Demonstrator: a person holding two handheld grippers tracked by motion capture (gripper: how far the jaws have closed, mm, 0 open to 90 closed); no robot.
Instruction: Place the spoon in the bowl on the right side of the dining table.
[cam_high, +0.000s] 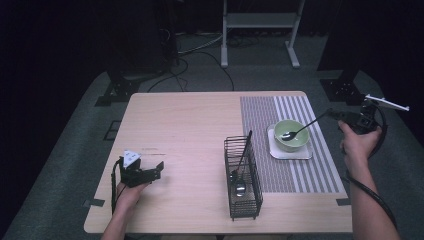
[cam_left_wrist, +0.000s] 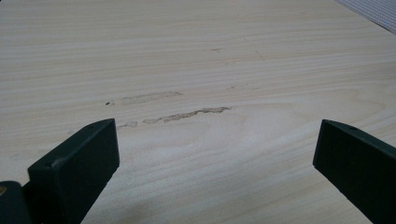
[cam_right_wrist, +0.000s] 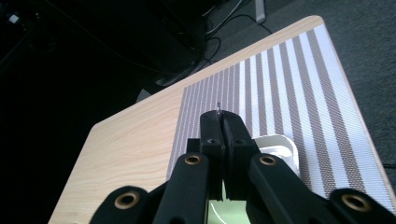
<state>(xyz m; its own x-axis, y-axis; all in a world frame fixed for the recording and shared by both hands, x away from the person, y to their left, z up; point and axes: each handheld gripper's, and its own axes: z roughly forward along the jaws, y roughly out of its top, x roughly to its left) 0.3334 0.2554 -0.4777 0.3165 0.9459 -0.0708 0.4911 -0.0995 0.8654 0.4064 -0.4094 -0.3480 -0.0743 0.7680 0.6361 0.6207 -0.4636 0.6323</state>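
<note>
right claw (cam_right_wrist: 219, 119) grips spoon (cam_high: 300, 130); bowl (cam_high: 291, 135)

The person's left hand (cam_high: 131, 192) rests near the front left corner of the table. It holds the black left gripper (cam_high: 156, 169), whose jaws stand wide apart with nothing between them. The right arm reaches out past the table's right edge. Its hand (cam_high: 359, 145) holds the black right gripper (cam_high: 334, 114) with jaws pressed together.
</note>
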